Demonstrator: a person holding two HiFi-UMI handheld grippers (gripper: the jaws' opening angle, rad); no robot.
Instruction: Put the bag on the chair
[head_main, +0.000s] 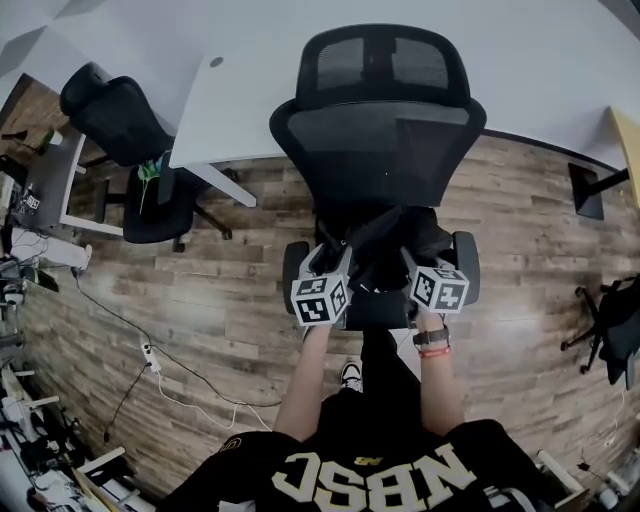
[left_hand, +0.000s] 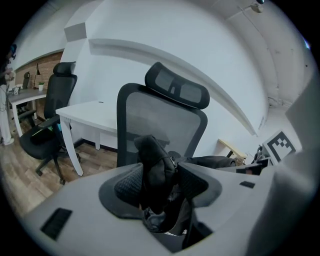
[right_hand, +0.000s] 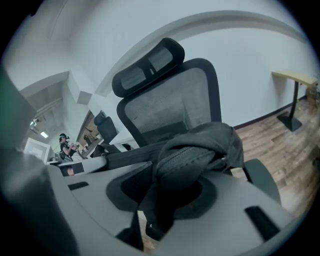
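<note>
A black mesh office chair stands straight ahead of me with its back against the white desk. A black fabric bag hangs just over the chair's seat, held from both sides. My left gripper is shut on the bag's left part; in the left gripper view the bunched fabric fills the gap between the pads. My right gripper grips the right part, with a padded strap of the bag lying across between its jaws. The chair's backrest rises right behind the bag.
A white desk runs behind the chair. A second black chair stands at the left, and a power strip with cables lies on the wood floor. Another chair's base is at the right edge, a wooden tabletop at the far right.
</note>
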